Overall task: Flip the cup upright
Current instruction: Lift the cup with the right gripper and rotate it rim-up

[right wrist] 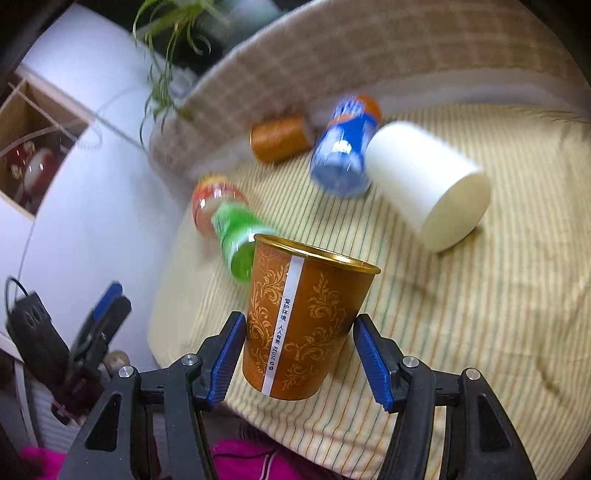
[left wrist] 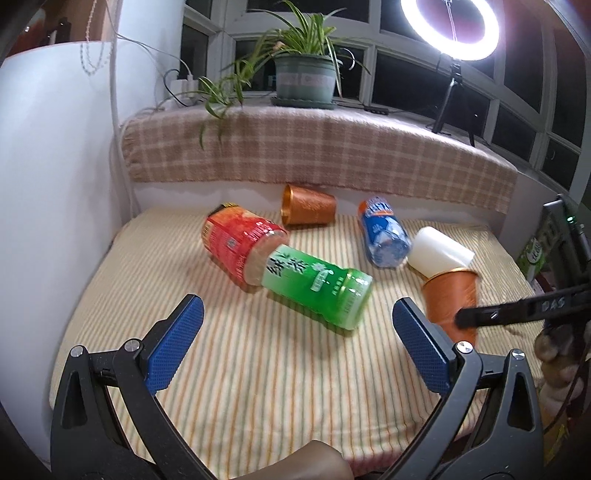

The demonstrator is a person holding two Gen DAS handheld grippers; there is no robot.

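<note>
A brown paper cup with gold scrollwork [right wrist: 299,321] sits between the blue pads of my right gripper [right wrist: 299,354], rim up and slightly tilted, above the striped cloth. The pads press its sides. The same cup shows in the left wrist view [left wrist: 448,295] at the right, with the right gripper's black finger across it. A second brown cup [left wrist: 308,210] lies on its side at the back of the cloth, also in the right wrist view [right wrist: 279,138]. My left gripper [left wrist: 297,343] is open and empty over the front of the cloth.
On the striped cloth [left wrist: 258,369] lie a green tea bottle [left wrist: 317,286], a red-labelled bottle [left wrist: 240,243], a blue-labelled bottle [left wrist: 384,232] and a white cup [left wrist: 439,253] on its side. A potted plant [left wrist: 304,79] and ring light [left wrist: 450,27] stand on the sill behind.
</note>
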